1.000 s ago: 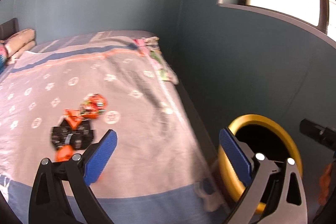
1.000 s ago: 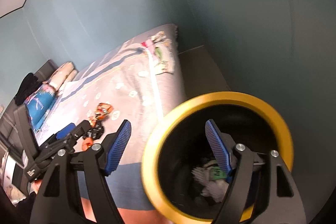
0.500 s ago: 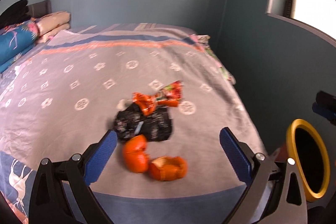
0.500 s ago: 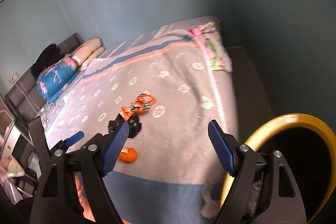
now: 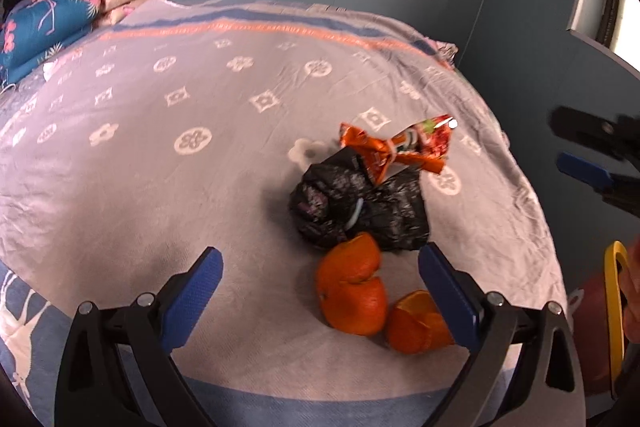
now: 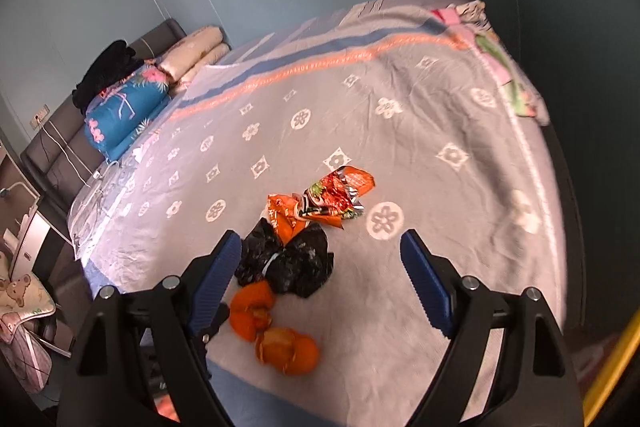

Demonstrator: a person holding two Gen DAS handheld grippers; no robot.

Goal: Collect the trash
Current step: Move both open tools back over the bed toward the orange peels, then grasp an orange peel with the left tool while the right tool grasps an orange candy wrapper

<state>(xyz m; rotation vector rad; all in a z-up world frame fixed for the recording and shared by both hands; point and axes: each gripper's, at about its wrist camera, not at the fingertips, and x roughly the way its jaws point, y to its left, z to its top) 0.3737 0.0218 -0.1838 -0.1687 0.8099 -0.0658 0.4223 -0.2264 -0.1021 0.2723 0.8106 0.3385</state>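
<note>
A pile of trash lies on the grey patterned bedspread [image 5: 160, 147]: two pieces of orange peel [image 5: 352, 291], a crumpled black plastic bag [image 5: 360, 207] and an orange-red snack wrapper [image 5: 400, 147]. My left gripper [image 5: 320, 295] is open and empty, its blue pads either side of the peel, just above it. My right gripper [image 6: 320, 279] is open and empty, above the black bag [image 6: 288, 263], the peel [image 6: 276, 331] and the wrapper [image 6: 324, 203]. The yellow-rimmed bin [image 5: 614, 307] shows at the right edge.
Folded blue floral bedding [image 6: 120, 111] and cream pillows [image 6: 196, 51] lie at the head of the bed. A pink and green cloth [image 6: 500, 67] hangs over the far corner. The right gripper also shows in the left wrist view [image 5: 592, 155]. Blue walls surround the bed.
Both grippers have swung away from the yellow bin to the bed and moved closer to the trash pile. The bin has slid to the frame edges. Both stay open.
</note>
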